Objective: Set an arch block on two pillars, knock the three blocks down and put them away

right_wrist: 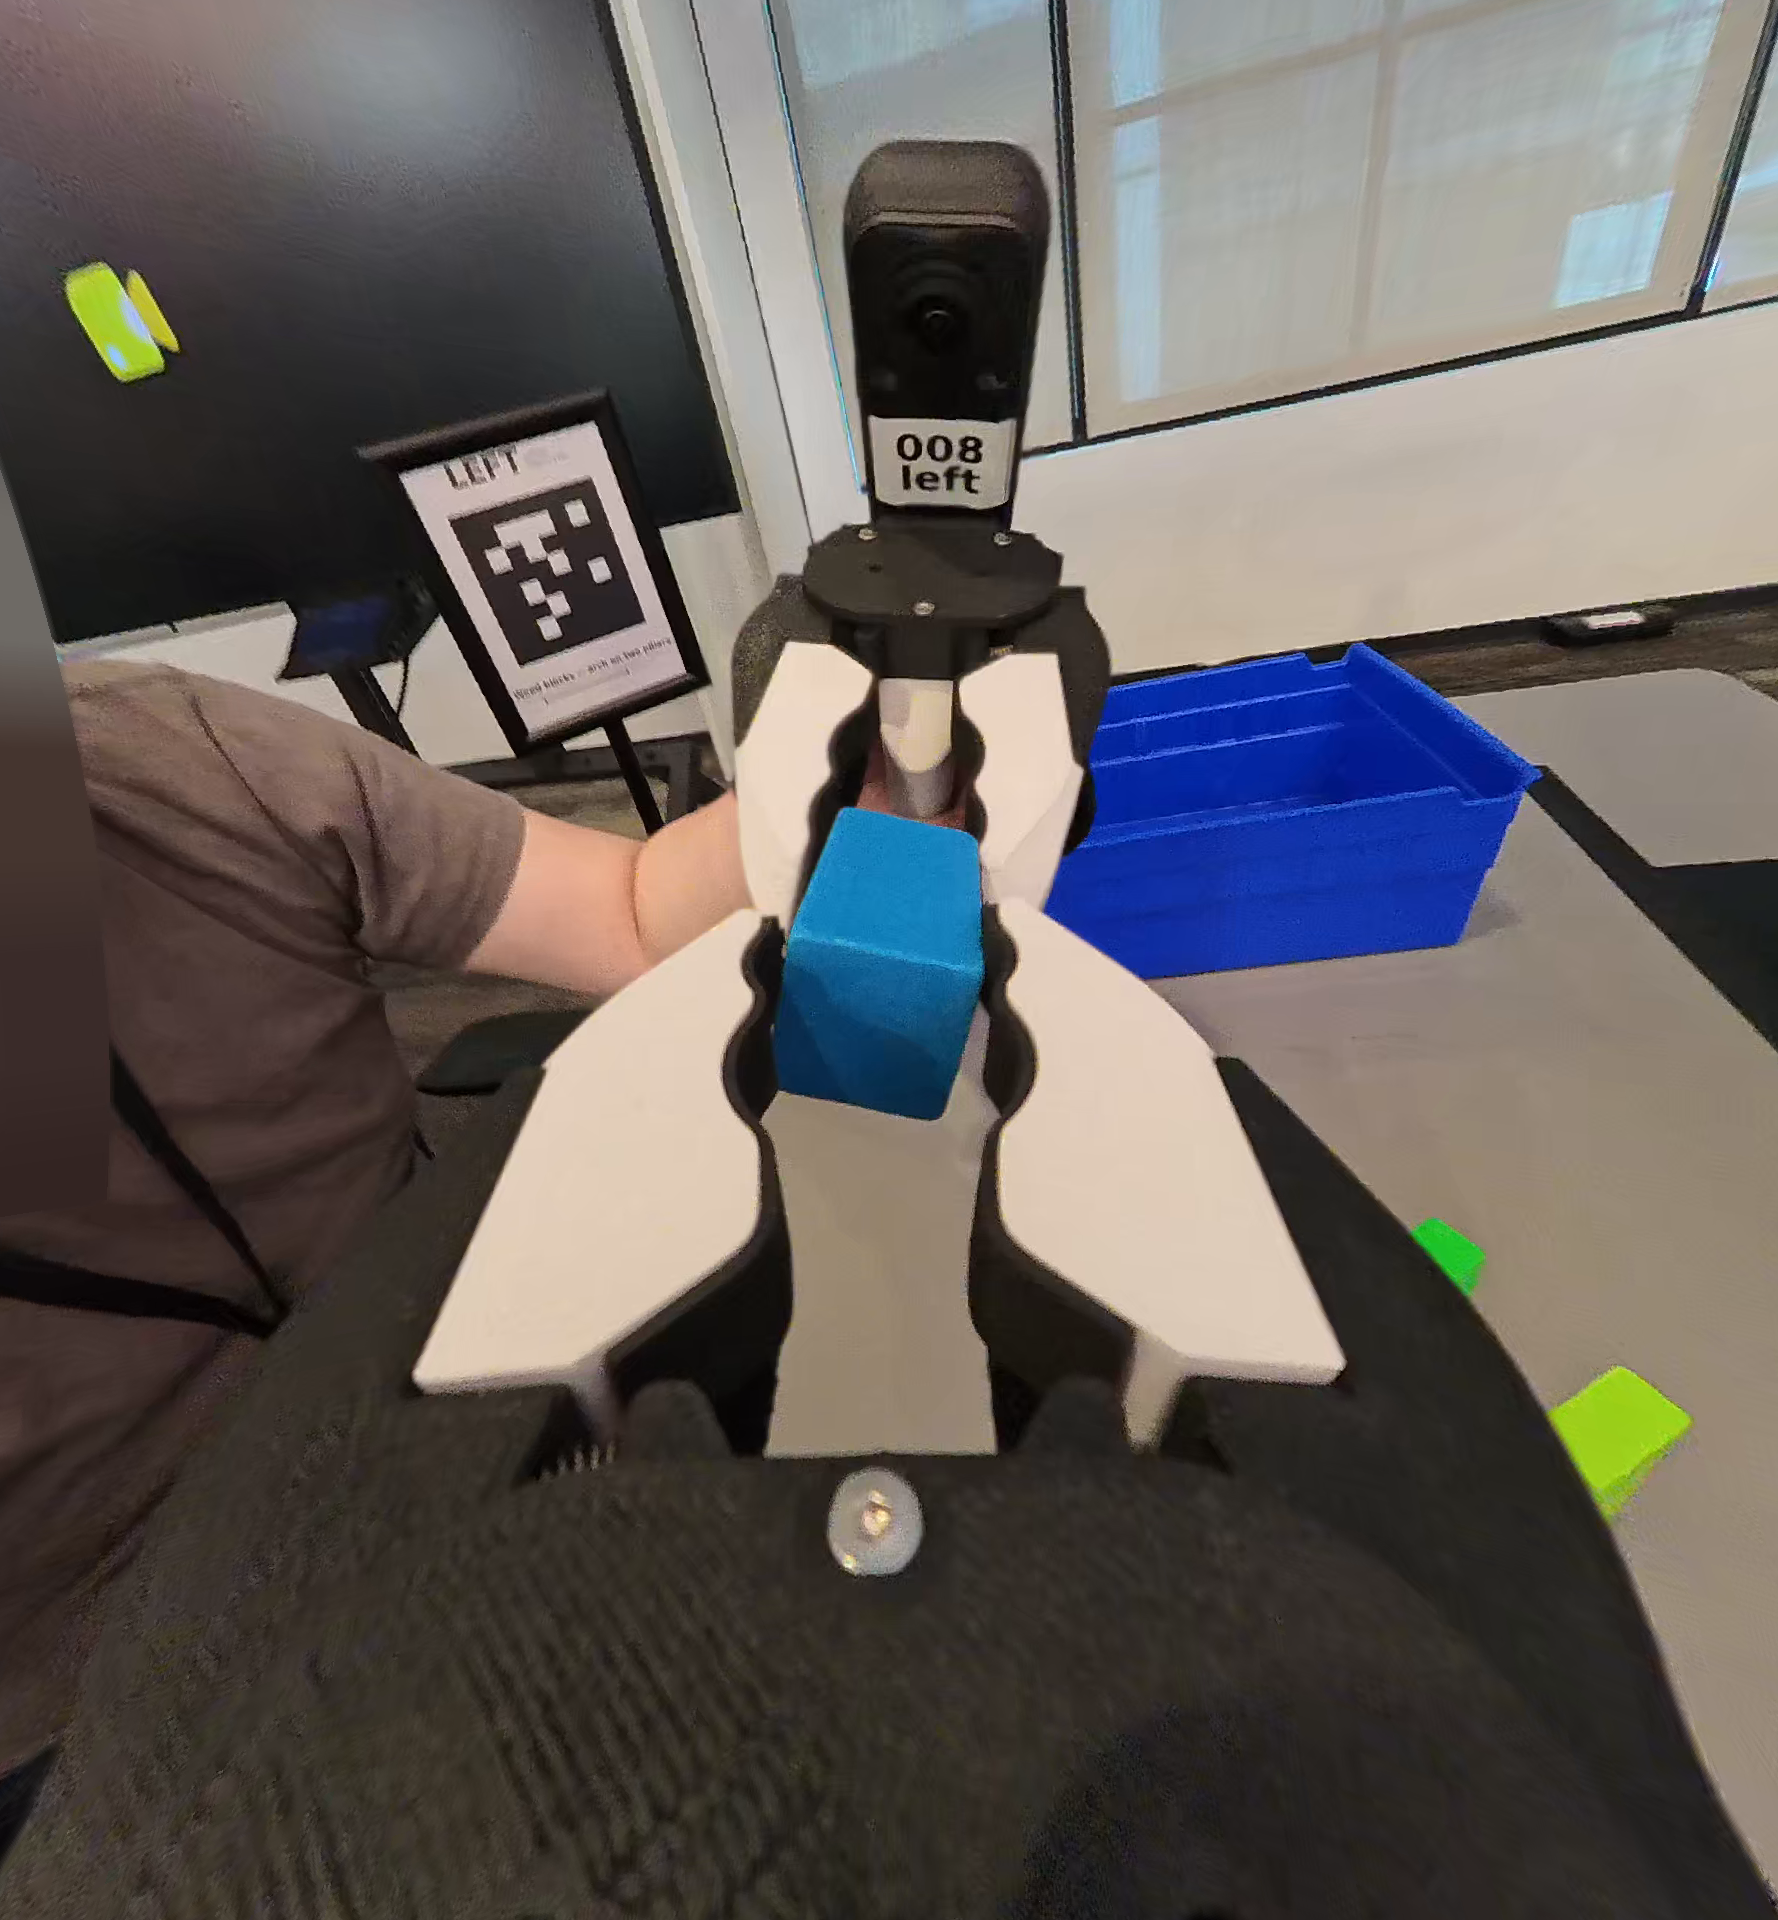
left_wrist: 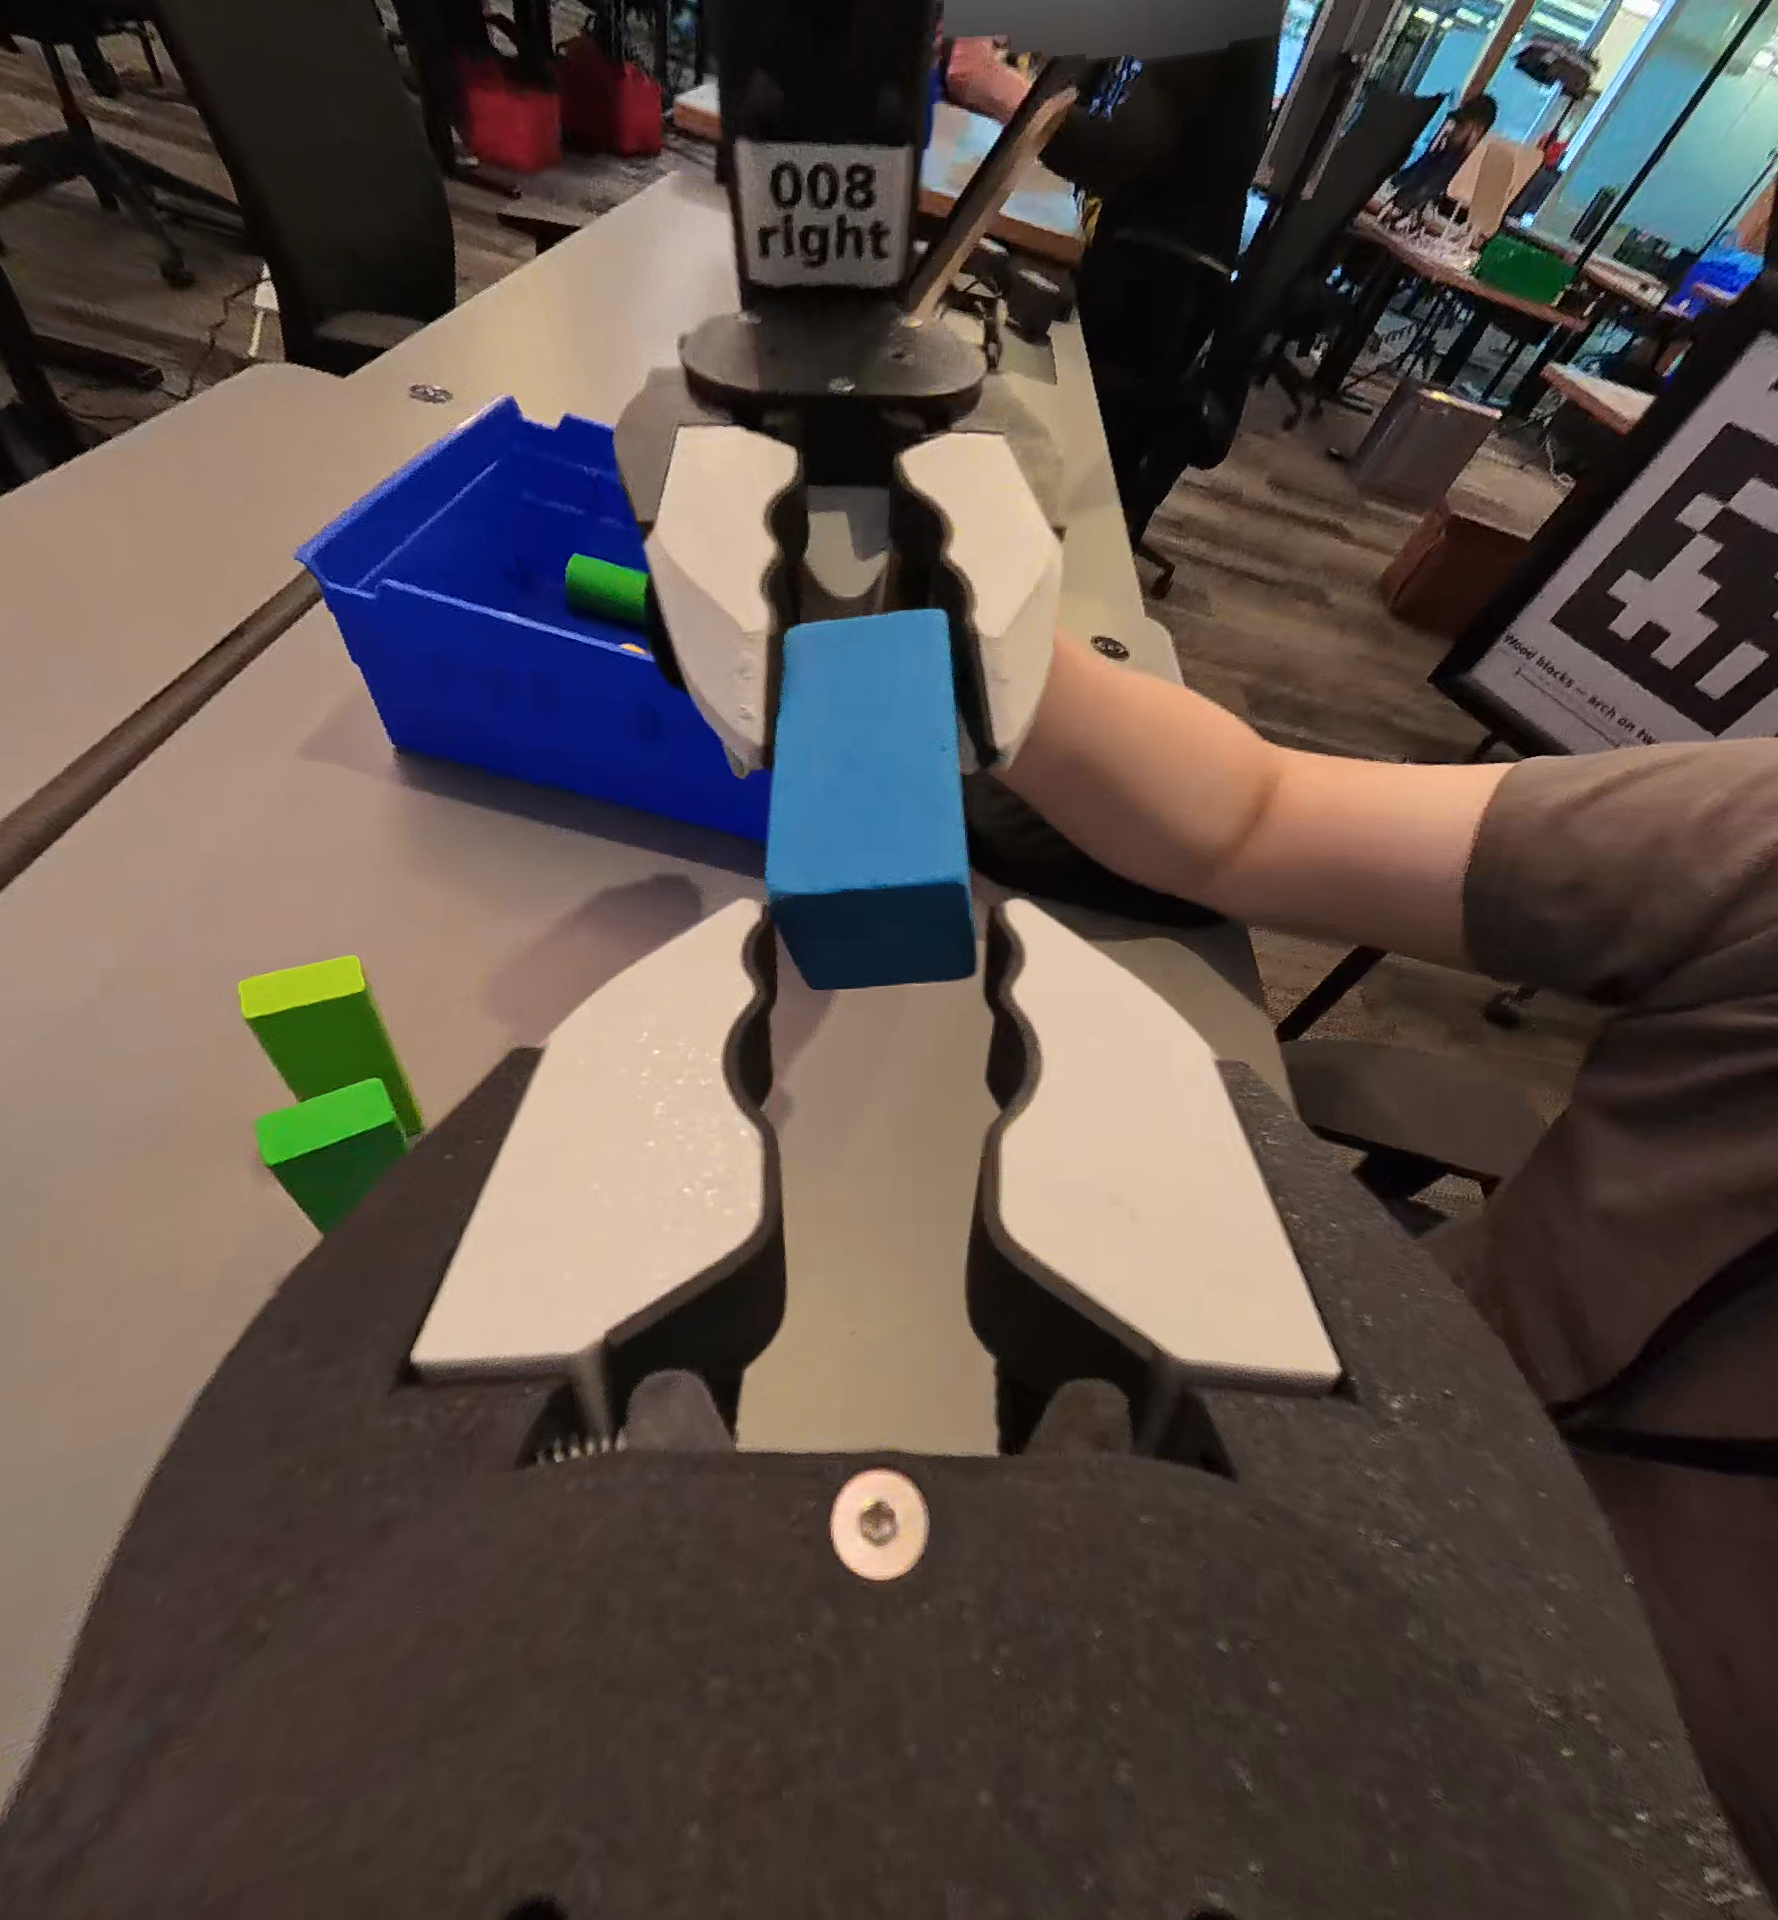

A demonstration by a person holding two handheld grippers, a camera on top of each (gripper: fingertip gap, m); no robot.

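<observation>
1. Currently a handover, by the look of it: the blue block point(left_wrist: 869, 810) hangs in the air between the two grippers, above the grey table point(left_wrist: 137, 831).
2. Right gripper point(right_wrist: 880, 940) pinches one end of the block.
3. Left gripper point(left_wrist: 869, 935) is spread; the block's other end sits between its tips, contact unclear.
4. Two green blocks point(left_wrist: 329, 1081) stand on the table beside it, likely the pillars.
5. Blue bin point(left_wrist: 469, 644) behind holds a green cylinder point(left_wrist: 604, 587).
</observation>
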